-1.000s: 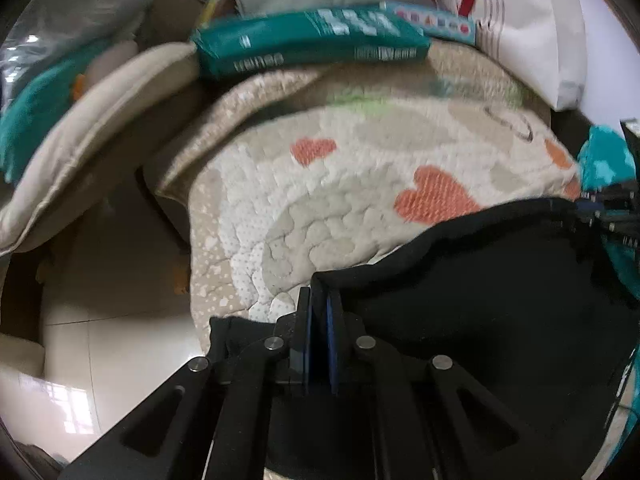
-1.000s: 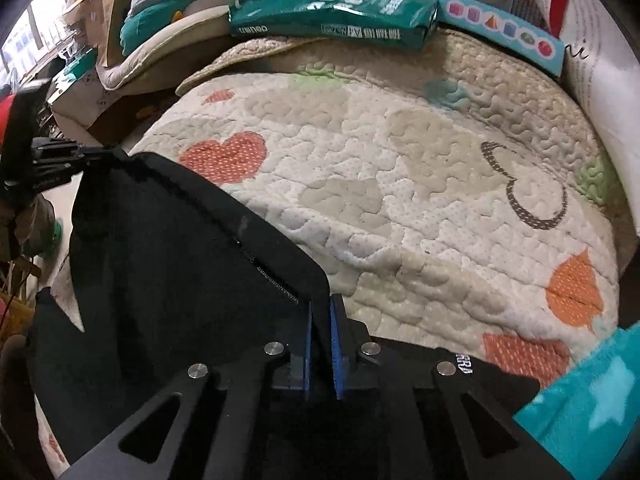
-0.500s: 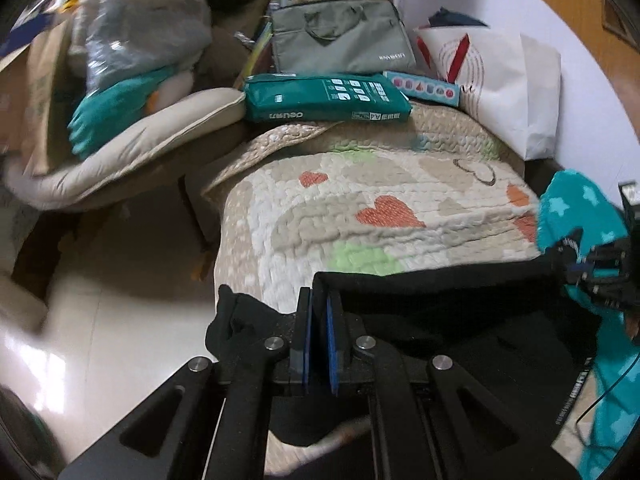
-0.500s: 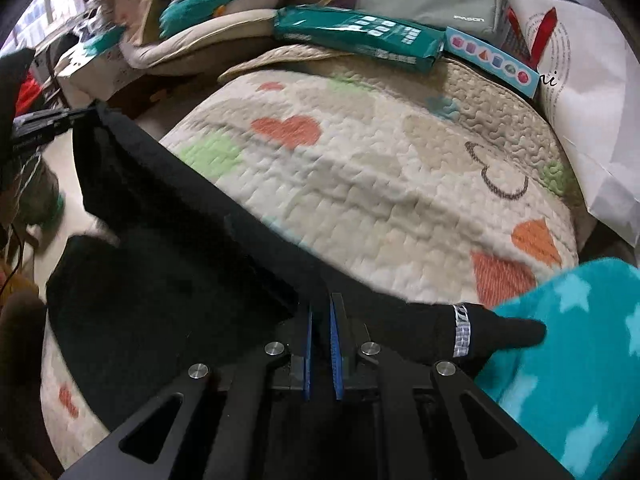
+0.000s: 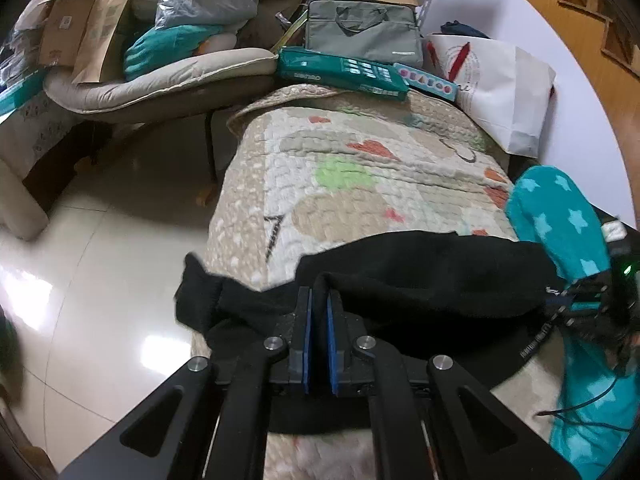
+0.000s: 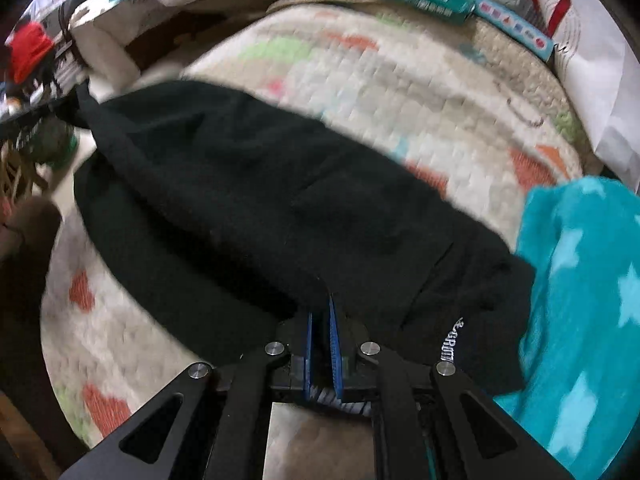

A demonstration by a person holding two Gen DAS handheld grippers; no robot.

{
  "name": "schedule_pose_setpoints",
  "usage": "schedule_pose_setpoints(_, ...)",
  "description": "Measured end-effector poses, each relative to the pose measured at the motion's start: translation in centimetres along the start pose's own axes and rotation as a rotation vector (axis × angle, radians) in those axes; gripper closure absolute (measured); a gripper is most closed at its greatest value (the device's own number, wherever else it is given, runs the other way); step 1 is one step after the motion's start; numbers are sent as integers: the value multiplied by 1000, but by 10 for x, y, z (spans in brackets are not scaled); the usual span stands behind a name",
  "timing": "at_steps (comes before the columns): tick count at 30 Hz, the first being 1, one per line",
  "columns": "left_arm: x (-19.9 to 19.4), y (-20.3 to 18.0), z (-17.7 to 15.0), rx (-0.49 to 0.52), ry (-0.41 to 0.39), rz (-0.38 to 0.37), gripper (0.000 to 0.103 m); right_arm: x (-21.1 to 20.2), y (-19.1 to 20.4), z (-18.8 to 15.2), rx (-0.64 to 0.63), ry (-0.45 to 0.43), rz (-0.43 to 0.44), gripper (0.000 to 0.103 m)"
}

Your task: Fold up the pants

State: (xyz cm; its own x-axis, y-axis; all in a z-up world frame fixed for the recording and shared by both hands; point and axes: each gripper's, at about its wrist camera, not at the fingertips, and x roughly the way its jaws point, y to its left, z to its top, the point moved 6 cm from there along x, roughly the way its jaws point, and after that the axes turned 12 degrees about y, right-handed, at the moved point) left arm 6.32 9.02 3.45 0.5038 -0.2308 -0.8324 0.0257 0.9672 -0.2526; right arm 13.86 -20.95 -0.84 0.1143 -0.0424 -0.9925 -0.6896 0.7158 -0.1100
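The black pants [image 5: 420, 276] lie folded across the near end of a quilted heart-pattern cover [image 5: 360, 168]. My left gripper [image 5: 319, 300] is shut on the pants' left edge, low over the cover. In the right wrist view the pants [image 6: 260, 200] spread from the left side to the teal blanket. My right gripper [image 6: 320, 312] is shut on their near edge, beside white lettering on the fabric. The right gripper also shows at the far right of the left wrist view [image 5: 580, 300].
A teal star-pattern blanket [image 5: 560, 220] lies at the right edge of the cover. A green pack [image 5: 340, 70], a grey bag [image 5: 360, 36] and a white paper bag [image 5: 504, 88] stand at the far end. Shiny tiled floor [image 5: 100, 260] and a cushioned chair [image 5: 160, 80] are on the left.
Both grippers pulled the pants back toward the near end of the cover and lowered them. The fabric went from a raised, stretched sheet to a folded pile lying on the quilt.
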Motion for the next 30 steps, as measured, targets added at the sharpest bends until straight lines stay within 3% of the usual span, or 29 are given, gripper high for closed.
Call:
schedule_pose_setpoints(5,-17,-18,-13,77,16,81,95,3,11,-20,-11,39,-27,95)
schedule_pose_setpoints(8,-19,-20,-22,81,72,133,92,6,19,-26,-33,76,-62,95)
schedule_pose_setpoints(10,-19,-16,-29,59,120,140,81,11,24,-30,-51,112,-87,94)
schedule_pose_setpoints(13,-28,-9,-36,19,141,82,71,16,37,-40,-88,145,-90,89)
schedule_pose_setpoints(14,-36,-4,-37,3,126,65,69,13,42,-43,-103,142,-103,73)
schedule_pose_setpoints(15,-44,1,-38,-10,108,53,64,9,48,-46,-126,131,-121,47)
schedule_pose_setpoints(17,-56,10,-38,-43,83,38,57,-3,60,-50,-181,90,-164,25)
schedule_pose_setpoints(21,-66,47,-36,-208,56,-21,56,-18,82,-51,-271,58,-228,25)
schedule_pose_setpoints(24,-57,65,-39,-334,68,-121,56,-32,88,-42,-278,11,-235,25)
schedule_pose_setpoints(30,-14,61,-41,-416,163,-191,56,-50,98,-8,-222,-73,-190,25)
